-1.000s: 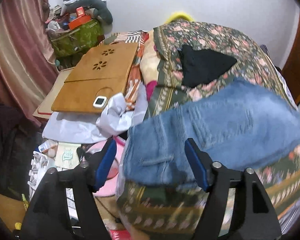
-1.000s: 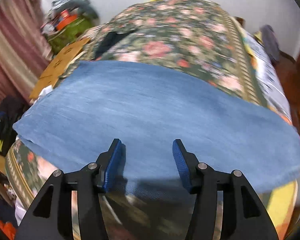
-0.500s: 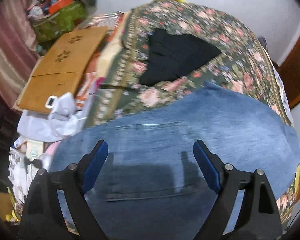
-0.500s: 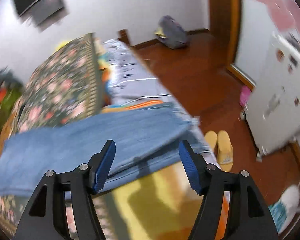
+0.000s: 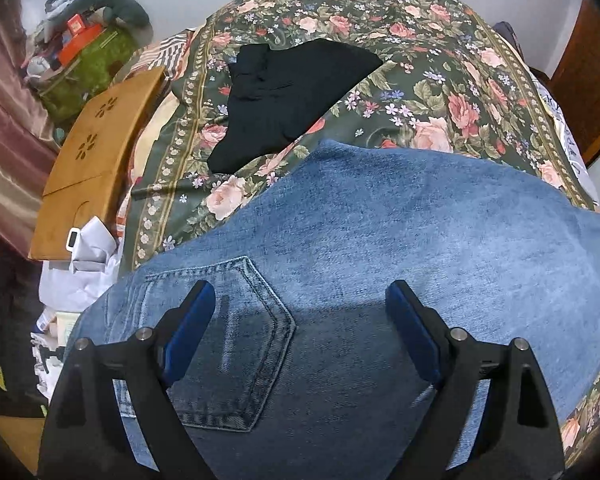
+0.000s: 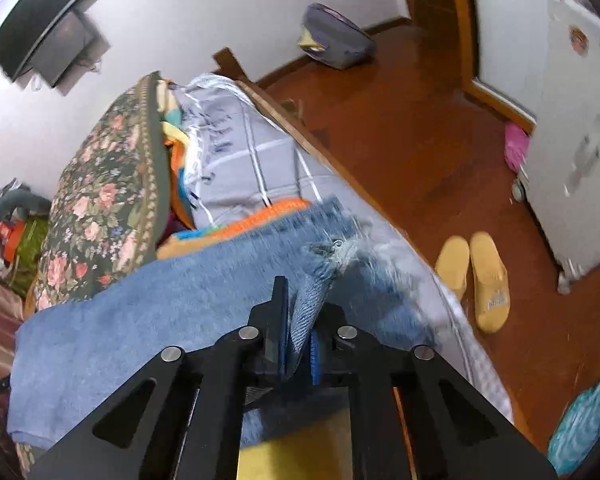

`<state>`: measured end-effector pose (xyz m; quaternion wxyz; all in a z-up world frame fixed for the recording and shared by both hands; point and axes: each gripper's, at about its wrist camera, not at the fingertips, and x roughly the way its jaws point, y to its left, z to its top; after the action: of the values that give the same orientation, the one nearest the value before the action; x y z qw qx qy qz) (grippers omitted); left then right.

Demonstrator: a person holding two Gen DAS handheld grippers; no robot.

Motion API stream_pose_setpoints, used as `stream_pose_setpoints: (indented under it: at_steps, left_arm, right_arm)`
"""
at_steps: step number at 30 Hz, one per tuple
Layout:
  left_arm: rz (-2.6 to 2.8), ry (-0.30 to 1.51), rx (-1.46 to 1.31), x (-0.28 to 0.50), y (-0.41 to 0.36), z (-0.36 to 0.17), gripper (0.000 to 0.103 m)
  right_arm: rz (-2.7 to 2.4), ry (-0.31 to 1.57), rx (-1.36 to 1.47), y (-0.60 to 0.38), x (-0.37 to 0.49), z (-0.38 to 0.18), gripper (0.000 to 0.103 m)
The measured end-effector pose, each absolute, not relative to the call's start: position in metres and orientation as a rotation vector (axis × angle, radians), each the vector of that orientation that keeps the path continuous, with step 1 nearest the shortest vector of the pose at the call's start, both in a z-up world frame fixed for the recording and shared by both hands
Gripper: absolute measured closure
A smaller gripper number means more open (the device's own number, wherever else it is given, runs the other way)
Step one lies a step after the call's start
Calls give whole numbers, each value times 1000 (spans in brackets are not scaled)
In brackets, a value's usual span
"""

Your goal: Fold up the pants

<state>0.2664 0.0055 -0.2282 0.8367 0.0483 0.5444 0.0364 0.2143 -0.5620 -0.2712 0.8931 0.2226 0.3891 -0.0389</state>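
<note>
Left wrist view shows the blue jeans [image 5: 380,240] spread flat on the flowery bedspread [image 5: 420,60]. The left gripper [image 5: 300,308] is wide apart, over the back pocket [image 5: 236,340], holding nothing. A black cloth [image 5: 292,92] lies farther up the bed, near a wooden tray [image 5: 96,152]. Right wrist view shows the right gripper [image 6: 298,336] pinched tight on the frayed hem [image 6: 324,256] of the jeans at the bed's edge. Yellow slippers [image 6: 476,276] sit on the floor.

Matt blue denim pants [image 5: 400,240] (frayed hem), floral woven bedspread [image 5: 420,60], glossy wooden floor [image 6: 400,128].
</note>
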Motion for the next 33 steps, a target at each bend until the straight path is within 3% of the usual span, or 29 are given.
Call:
stream_pose_setpoints:
  at_steps: [6,13,16,19,21,23,33]
  left_arm:
    - [33,1121,124,263,-9,-216,15]
    - [-33,1122,136,250,-32,-226,14]
    - [-37,1123,120,249,-30,-227,12]
    - [-29,1120,103,249,-27,-229,8]
    - [-22,1112,101,248,-27,-230,6]
    - [-18,1104,93,246,-27,-230,6]
    - [-27,1094,114,241,-34,-229,6]
  right_arm:
    - [-81,705,283,-560,209,-229,99]
    - [-124,897,279,-567,221,-294,96]
    - [-191,914,280,-575,212,-294,81]
    - [-212,929,363,-591,196,-284,73]
    - [-181,909,456,-599,182,-277,51]
    - [-164,871,532,-600,169,-273,42]
    - [-91,871,813,-576,170,-316,37]
